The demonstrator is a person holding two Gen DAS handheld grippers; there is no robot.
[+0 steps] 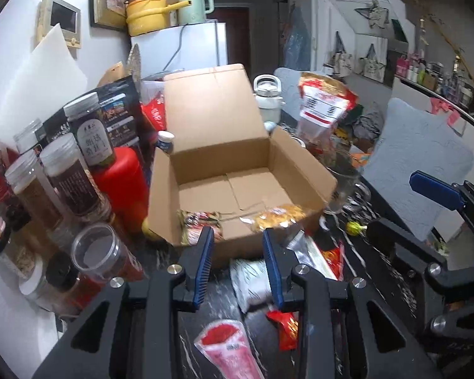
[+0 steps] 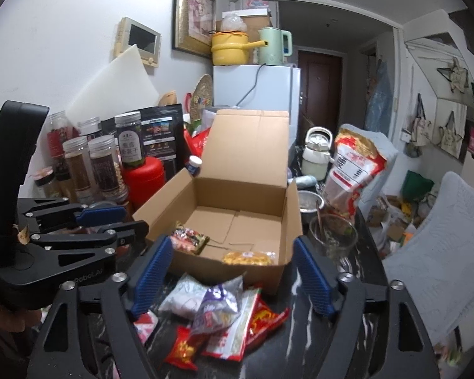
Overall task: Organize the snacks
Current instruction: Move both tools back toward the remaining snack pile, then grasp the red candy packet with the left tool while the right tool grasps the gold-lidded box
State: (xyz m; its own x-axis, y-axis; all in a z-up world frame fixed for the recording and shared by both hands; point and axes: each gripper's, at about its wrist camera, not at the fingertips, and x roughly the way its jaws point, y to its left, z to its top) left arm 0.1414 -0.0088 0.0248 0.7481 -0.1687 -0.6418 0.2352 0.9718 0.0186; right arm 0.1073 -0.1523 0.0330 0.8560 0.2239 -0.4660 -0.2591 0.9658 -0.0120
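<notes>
At far left, several clear jars [image 2: 79, 164] of dry goods stood crowded around one red canister [image 2: 143, 178]; their exact number could not be told. The left gripper [image 1: 238, 254] hung before the box, its jaws drawn close together with nothing between them. One open cardboard box [image 2: 237, 208] sat in the middle of the dark table [image 2: 300, 331], holding two snack packets: a dark-and-red packet [image 2: 189, 241] at its front left and a yellow packet [image 2: 249, 257] at its front right. A loose pile of snack packets [image 2: 218, 315] lay just before the box, beneath the right gripper [image 2: 233, 276], whose jaws were spread wide and empty. At right stood one large red-and-white bag [image 2: 354, 170].
</notes>
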